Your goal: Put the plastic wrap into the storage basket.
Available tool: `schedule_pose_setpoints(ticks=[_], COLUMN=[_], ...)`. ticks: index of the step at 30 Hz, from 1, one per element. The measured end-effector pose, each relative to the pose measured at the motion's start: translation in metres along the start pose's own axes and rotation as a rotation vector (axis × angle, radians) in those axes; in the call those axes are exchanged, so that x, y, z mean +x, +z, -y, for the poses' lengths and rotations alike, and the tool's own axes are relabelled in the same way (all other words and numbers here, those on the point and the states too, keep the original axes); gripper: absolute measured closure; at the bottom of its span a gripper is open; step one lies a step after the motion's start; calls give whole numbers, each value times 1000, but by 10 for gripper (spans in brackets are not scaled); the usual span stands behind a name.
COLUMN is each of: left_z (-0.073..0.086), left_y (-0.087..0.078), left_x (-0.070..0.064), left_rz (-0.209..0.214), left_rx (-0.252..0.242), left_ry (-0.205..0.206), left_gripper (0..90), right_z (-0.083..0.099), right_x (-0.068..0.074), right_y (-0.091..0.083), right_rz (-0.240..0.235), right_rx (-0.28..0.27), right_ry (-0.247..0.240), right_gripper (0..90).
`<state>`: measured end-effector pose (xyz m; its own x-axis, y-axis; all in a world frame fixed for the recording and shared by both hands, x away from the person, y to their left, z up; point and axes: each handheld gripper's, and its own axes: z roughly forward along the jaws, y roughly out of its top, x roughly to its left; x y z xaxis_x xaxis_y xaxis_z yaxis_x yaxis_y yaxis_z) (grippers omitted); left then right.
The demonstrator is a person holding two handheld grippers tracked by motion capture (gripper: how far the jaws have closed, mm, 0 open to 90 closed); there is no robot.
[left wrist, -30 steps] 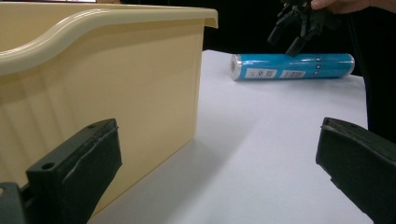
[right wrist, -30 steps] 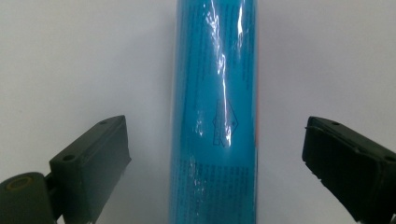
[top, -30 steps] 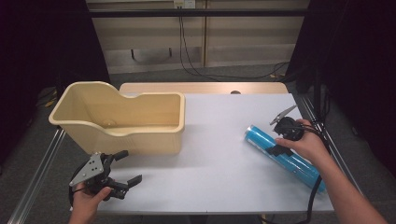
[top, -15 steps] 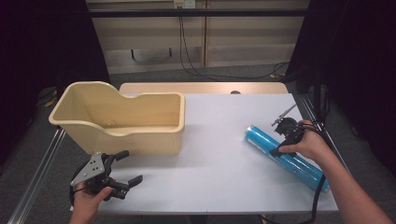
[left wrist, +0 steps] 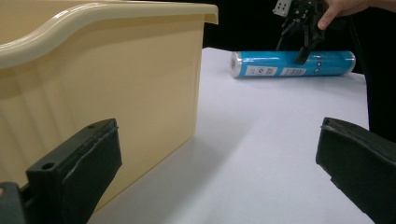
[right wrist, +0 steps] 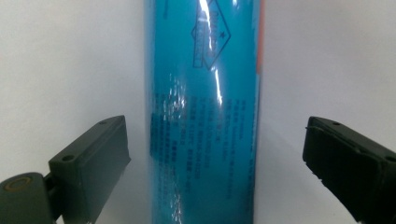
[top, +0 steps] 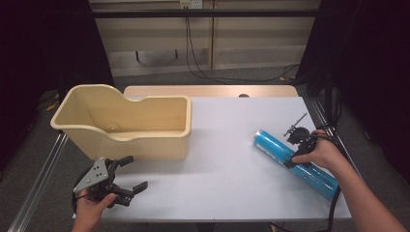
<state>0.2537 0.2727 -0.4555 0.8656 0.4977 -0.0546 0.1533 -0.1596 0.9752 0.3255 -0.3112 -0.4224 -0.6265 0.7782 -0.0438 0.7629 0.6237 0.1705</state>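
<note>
A shiny blue tube (top: 272, 146) lies on its side on the white table (top: 227, 145), at the right. My right gripper (top: 297, 153) hangs over its middle, open, one jaw on each side of the tube (right wrist: 205, 112) and neither touching it. In the left gripper view the blue tube (left wrist: 289, 64) lies far off with the right gripper (left wrist: 293, 49) on top of it. A beige plastic bin (top: 121, 133) stands at the left. My left gripper (top: 136, 172) is open near the front left edge, holding nothing, beside the bin wall (left wrist: 116, 70).
A wooden table strip (top: 208, 91) runs behind the white top. Metal rails (top: 38, 183) line the left side. Cables (top: 193, 43) hang down at the back. White table surface lies between the bin and the tube.
My right gripper has sunk a little closer onto the blue tube. The left gripper and the bin have not moved.
</note>
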Motion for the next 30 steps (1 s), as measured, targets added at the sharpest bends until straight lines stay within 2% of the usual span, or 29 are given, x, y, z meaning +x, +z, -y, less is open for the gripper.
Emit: schedule_pose_setpoints(ticks=[16,20,25,30], left_z=[0,0,0,0], left_y=[0,0,1,1], left_x=[0,0,0,0], left_rz=[1,1,0,1], left_rx=[4,4,8,8], left_ry=[1,3,0,0], left_gripper=[0,0,0,0], right_z=[9,8,6,5], right_x=[0,0,0,0], right_y=[18,21,22,22], right_rz=[-18,-28,-48,-57], right_rx=[38,45,38,50], right_ry=[8,1,-11,1], right_gripper=[111,179,319,326])
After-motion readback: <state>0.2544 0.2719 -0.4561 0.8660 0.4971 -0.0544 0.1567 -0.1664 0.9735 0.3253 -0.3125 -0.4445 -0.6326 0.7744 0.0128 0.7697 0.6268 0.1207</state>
